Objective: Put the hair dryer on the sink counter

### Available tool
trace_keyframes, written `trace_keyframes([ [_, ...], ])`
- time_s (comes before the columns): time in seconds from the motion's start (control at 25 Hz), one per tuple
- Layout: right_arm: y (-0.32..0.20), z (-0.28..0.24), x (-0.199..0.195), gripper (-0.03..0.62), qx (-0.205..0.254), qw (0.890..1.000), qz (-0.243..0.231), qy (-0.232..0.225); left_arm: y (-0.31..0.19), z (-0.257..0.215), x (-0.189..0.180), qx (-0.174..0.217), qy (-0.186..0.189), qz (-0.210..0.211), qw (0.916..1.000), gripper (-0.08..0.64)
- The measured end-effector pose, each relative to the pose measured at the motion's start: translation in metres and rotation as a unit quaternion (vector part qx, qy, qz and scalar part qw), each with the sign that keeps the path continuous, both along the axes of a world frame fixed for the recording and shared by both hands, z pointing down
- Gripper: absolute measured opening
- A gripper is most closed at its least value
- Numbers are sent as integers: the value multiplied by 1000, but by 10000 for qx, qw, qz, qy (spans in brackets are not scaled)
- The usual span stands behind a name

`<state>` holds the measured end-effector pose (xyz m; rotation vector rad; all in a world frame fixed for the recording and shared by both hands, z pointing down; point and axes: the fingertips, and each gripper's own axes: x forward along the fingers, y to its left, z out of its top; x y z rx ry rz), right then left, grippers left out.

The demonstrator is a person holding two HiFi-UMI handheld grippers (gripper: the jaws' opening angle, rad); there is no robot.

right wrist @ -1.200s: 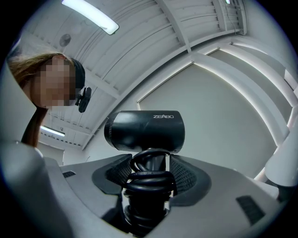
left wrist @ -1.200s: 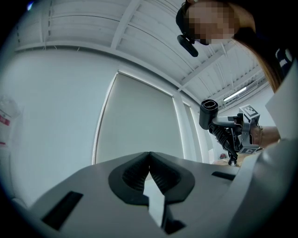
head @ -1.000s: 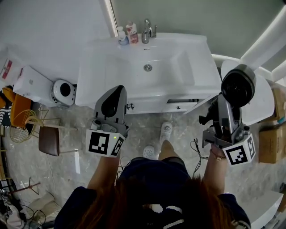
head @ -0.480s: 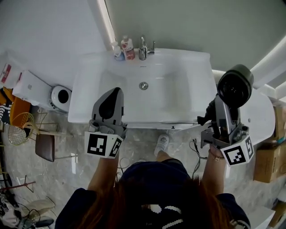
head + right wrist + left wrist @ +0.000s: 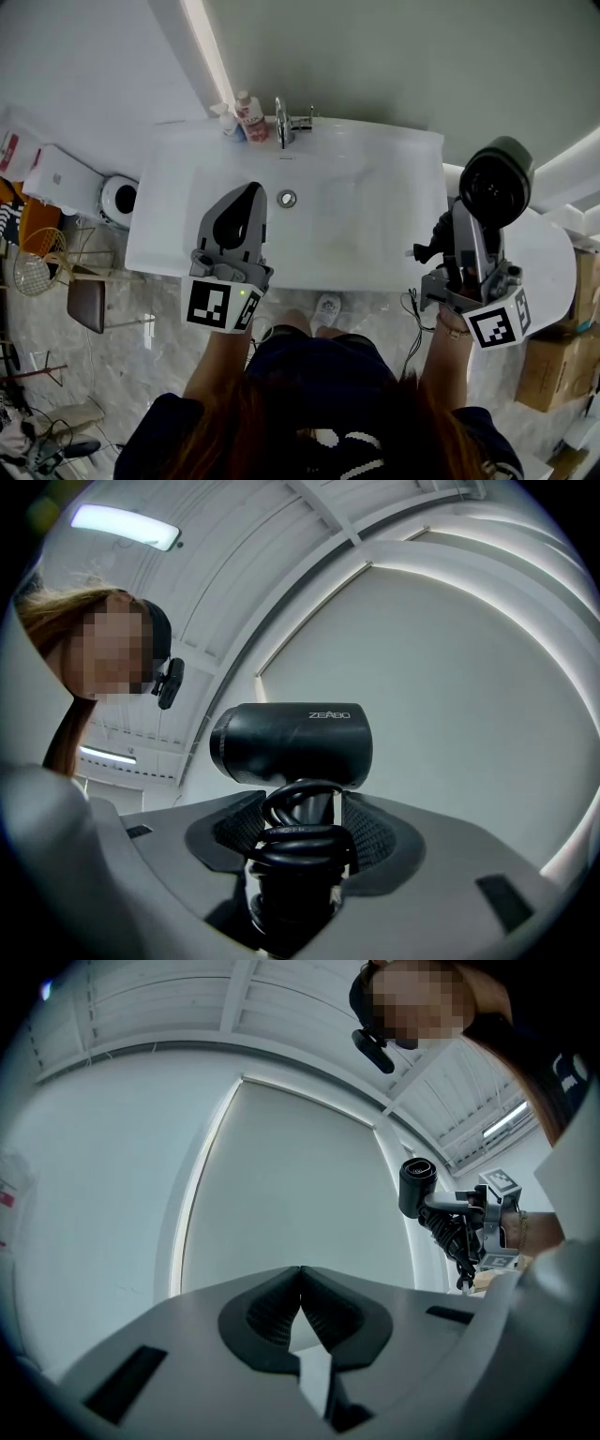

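Note:
The black hair dryer [image 5: 496, 181] stands upright in my right gripper [image 5: 466, 246], which is shut on its cord-wrapped handle, just past the right end of the white sink counter [image 5: 398, 197]. In the right gripper view the dryer [image 5: 292, 742] rises from between the pads, with the gripper [image 5: 300, 829] closed on the handle. My left gripper [image 5: 246, 194] is shut and holds nothing; it hovers over the counter's front, near the drain [image 5: 287, 199]. In the left gripper view its jaws [image 5: 300, 1283] point up at the wall, with the dryer [image 5: 417, 1183] at the right.
A faucet [image 5: 281, 120] and two bottles [image 5: 246, 116] stand at the counter's back edge. A white round appliance [image 5: 118, 200], a brown stool [image 5: 90, 302] and a wire basket [image 5: 32, 272] are on the floor at the left. A white tub [image 5: 553, 258] and cardboard boxes [image 5: 544, 375] are at the right.
The person has stepped towards the sink, so the counter now lies under the left gripper. The right gripper still holds the dryer upright, now beside the counter's right end.

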<state>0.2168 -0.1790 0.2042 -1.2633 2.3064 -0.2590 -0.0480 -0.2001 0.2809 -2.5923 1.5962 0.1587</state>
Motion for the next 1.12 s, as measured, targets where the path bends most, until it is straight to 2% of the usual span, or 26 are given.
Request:
trace_keyframes([
  [0.32, -60, 19, 6, 268, -272, 9996, 98, -46, -66, 15, 10, -222, -29, 139, 9997, 18],
  [0.48, -99, 25, 3, 268, -378, 9989, 288, 3, -111, 21, 18, -285, 7, 478, 9985, 18],
  [0.68, -124, 22, -2, 268, -375, 9973, 598, 180, -135, 8, 37, -144, 149, 995, 9948, 18],
  [0.8, -126, 21, -4, 268, -439, 9967, 672, 127, -139, -1, 48, -111, 171, 1199, 9926, 18],
  [0.96, -137, 32, -3, 268, -685, 9951, 697, 168, -149, -3, 54, -186, 178, 1226, 9921, 18],
  [1.12, -155, 58, 5, 268, -1017, 9924, 670, 181, -160, 4, 51, -181, 203, 970, 9949, 18],
])
